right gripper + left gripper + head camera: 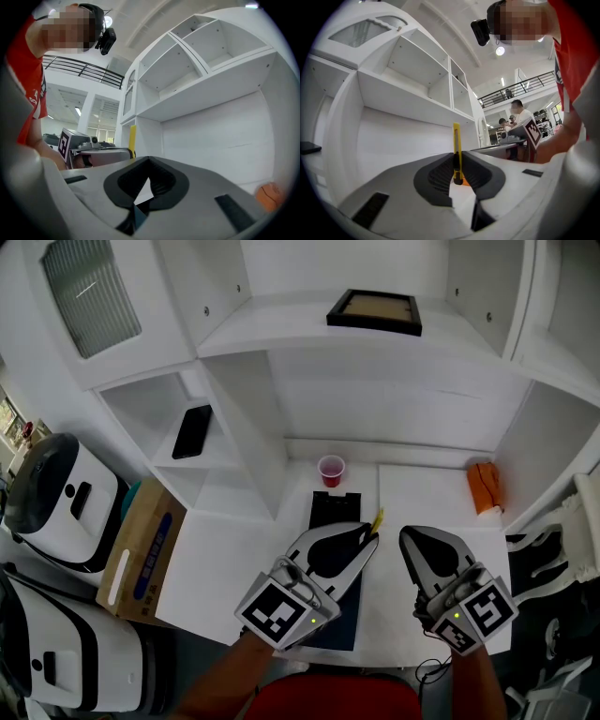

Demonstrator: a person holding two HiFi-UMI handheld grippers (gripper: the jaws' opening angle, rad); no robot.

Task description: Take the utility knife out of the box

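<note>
My left gripper (368,540) is shut on the yellow utility knife (376,520), which sticks out past the fingertips. It hangs just above the open black box (334,506) lying flat on the white table (234,559). In the left gripper view the knife (456,149) stands upright, pinched between the dark pads of the left gripper (457,158). My right gripper (413,542) hovers to the right of the box, its jaws together with nothing in them. In the right gripper view the right gripper (149,161) shows closed tips, and the knife (132,137) appears at its left.
A red cup (331,470) stands behind the box near the back wall. An orange object (484,486) lies at the back right. White shelves hold a black frame (375,311) and a phone (192,431). A cardboard box (141,549) and white devices (56,488) sit at the left.
</note>
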